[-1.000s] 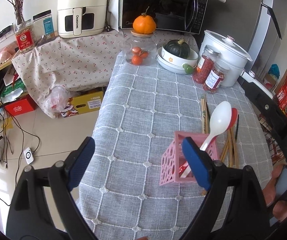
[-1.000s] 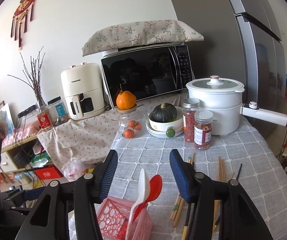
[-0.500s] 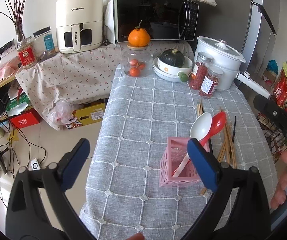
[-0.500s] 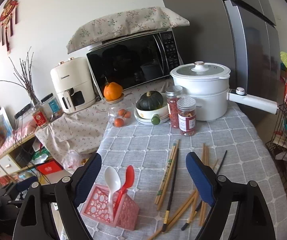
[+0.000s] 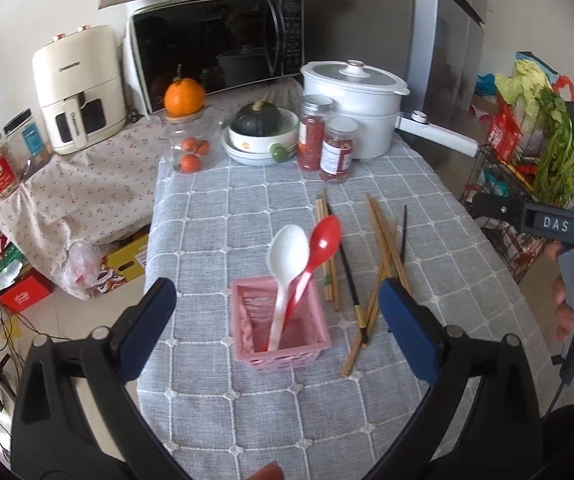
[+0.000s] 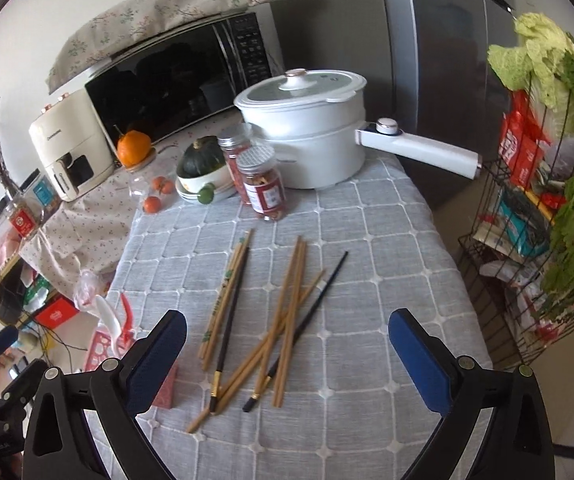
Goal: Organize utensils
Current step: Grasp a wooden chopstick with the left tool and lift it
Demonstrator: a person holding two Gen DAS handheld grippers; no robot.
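Grey tablecloth [image 6: 367, 280]; holder [image 6: 103, 346] half-hidden, seemingly pink; both grippers [image 5: 277, 328] [image 6: 287, 354] spread, empty.

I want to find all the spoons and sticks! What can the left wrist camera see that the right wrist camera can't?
Only the left wrist view looks down into the pink utensil holder, where the white spoon and red spoon stand; it also shows the other tool's black body at right. Only the right wrist view shows every chopstick from end to end. Both show the gray tablecloth, white pot, microwave and open blue-padded grippers: left, right.
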